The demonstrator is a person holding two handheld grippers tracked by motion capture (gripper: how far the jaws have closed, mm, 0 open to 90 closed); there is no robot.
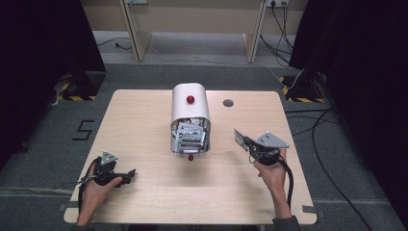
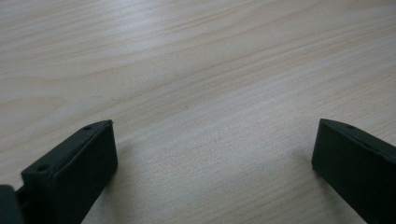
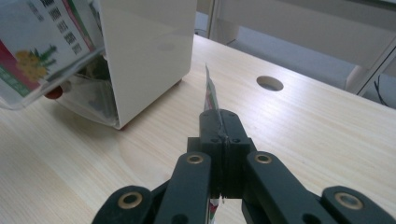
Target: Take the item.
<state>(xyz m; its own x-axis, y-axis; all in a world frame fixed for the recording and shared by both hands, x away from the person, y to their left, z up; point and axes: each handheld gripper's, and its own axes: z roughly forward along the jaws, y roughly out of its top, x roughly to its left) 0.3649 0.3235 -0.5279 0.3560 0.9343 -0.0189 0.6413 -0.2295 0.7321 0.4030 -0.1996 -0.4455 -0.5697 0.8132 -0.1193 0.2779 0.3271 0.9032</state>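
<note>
**Right gripper pinches a thin packet beside a white dispenser box; left gripper rests open on bare wood**

Nearest the lens in the right gripper view, two black jaws are pressed fully together on a thin flat packet (image 3: 209, 95), which stands edge-on and rises just past the jaw tips. It looks like a light, flexible sachet with printed faces. It probably bends and slips easily, so a hold across its flat middle looks safer than one at a corner. The right gripper (image 1: 246, 142) holds it above the table (image 1: 144, 115), with the packet pointing away from the hand toward the box.

Ahead of those jaws and to their left sits a white box (image 1: 190, 108) with a rounded top and a red knob (image 1: 190, 99). Its open front faces the person and is stuffed with more packets (image 1: 188, 137). A clear flap (image 3: 42, 51) hangs at that opening, and a second red knob (image 1: 191, 157) sits below it. Any move back toward the opening would probably have to clear this flap.

Beyond the jaw tips to the right is a round cable hole (image 1: 228, 103) in the tabletop.

The left gripper (image 1: 126, 176) lies low, well apart from the box. Its jaws are spread wide with only bare wood between them.
</note>
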